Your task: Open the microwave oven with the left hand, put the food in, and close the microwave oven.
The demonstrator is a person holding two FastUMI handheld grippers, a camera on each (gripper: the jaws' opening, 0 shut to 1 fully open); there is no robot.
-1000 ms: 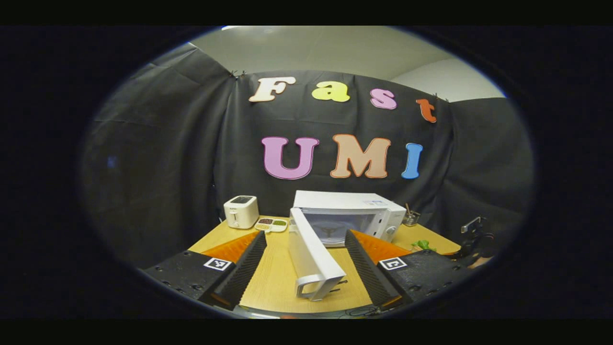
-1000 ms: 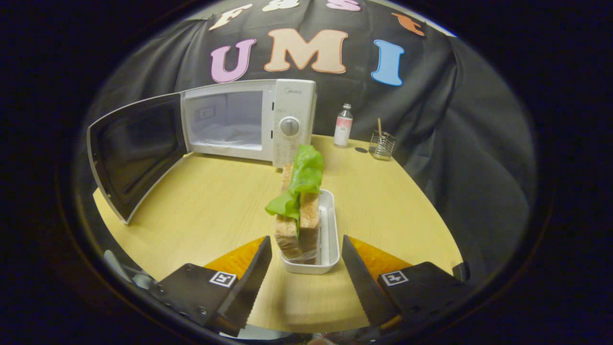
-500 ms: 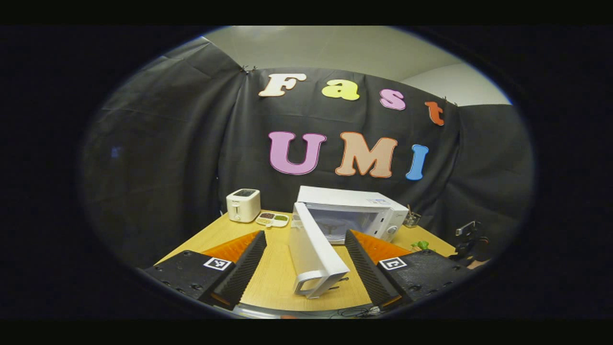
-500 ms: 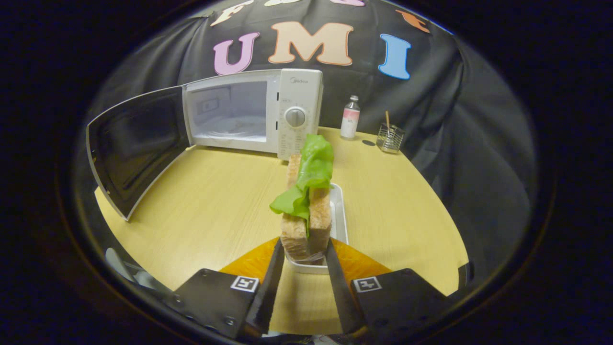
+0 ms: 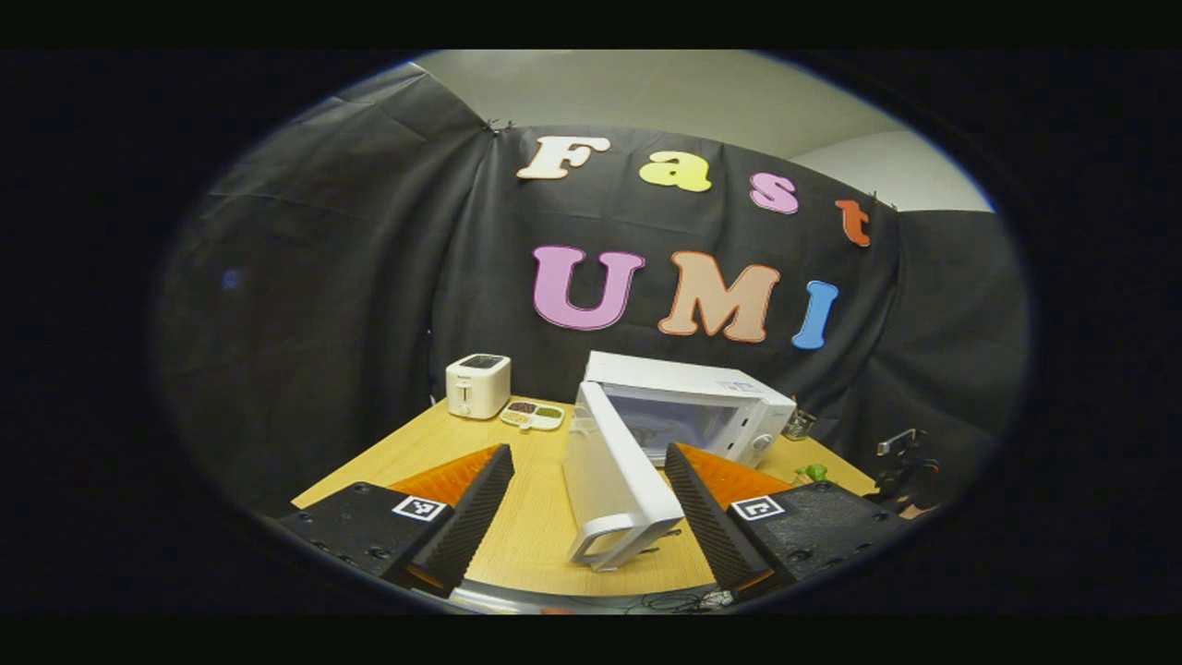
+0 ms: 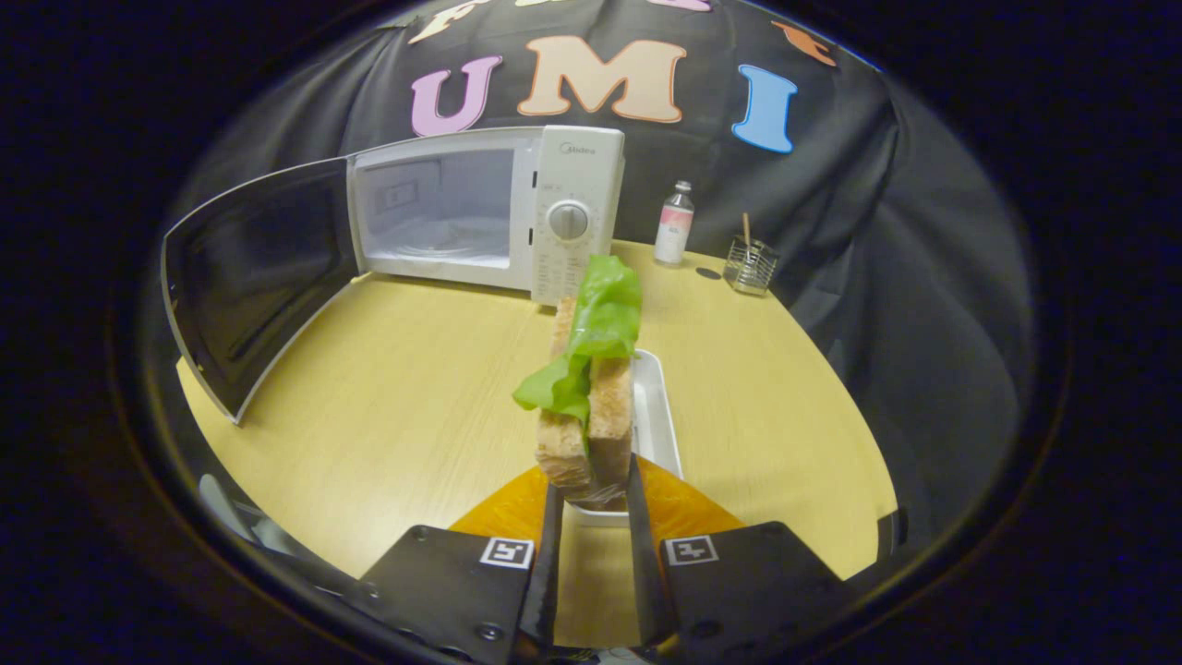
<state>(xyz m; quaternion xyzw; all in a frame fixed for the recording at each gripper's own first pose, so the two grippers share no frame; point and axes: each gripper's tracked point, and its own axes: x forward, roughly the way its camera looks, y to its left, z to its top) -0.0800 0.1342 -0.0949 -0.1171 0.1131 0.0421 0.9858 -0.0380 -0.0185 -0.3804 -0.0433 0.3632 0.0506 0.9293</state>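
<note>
A: Sandwich (image 6: 591,406) where?
B: Near end of white tray (image 6: 657,416), mid table (image 6: 388,406), standing on edge. Right gripper (image 6: 591,554) clamped on lower bread, both fingers pressing.
A: Handling?
B: Prob. light, soft, squashy; lettuce loose. Best held low across both slices, gently.
A: Microwave (image 6: 480,217)?
B: Far left, door (image 6: 259,277) wide open. Left gripper (image 5: 591,517) spread wide, holding nothing, door handle (image 5: 614,540) between fingers, untouched.

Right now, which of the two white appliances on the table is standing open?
The white microwave oven, its door swung wide to the left; the small white toaster has no door.
</note>
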